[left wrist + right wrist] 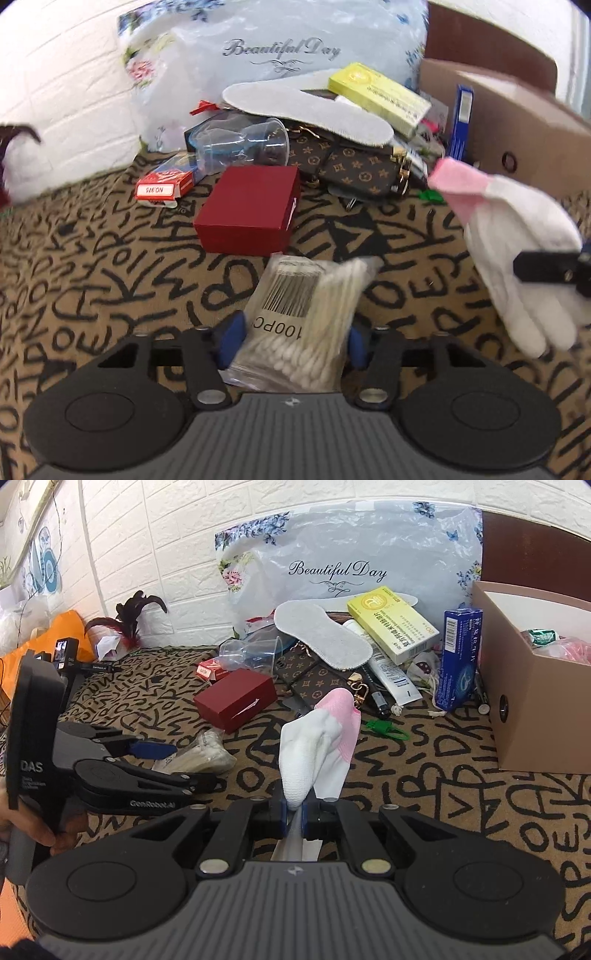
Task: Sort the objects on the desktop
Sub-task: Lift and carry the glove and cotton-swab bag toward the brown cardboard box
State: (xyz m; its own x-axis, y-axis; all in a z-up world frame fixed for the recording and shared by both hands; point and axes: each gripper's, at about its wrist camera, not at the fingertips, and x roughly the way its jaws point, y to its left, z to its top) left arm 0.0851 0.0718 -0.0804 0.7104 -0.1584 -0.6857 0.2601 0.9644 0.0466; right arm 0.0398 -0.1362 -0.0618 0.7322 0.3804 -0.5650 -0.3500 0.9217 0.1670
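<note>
In my left gripper (290, 341) I have a clear plastic packet of white cotton swabs (303, 317) between the blue pads; it lies on the tan cloth with black scrawled letters (110, 266), and the jaws stand partly apart on either side of it, though I cannot tell whether the pads actually press it. My right gripper (293, 818) is clenched on a white knitted glove with a pink cuff (317, 746), which stands up from the jaws. At twelve o'clock from the packet sits a dark red cardboard box (249, 210). Beyond that, at one o'clock, a brown monogram wallet (354, 170) lies under a grey felt insole (306, 107). A tan cardboard carton (535, 709) stands at three o'clock from the glove.
</note>
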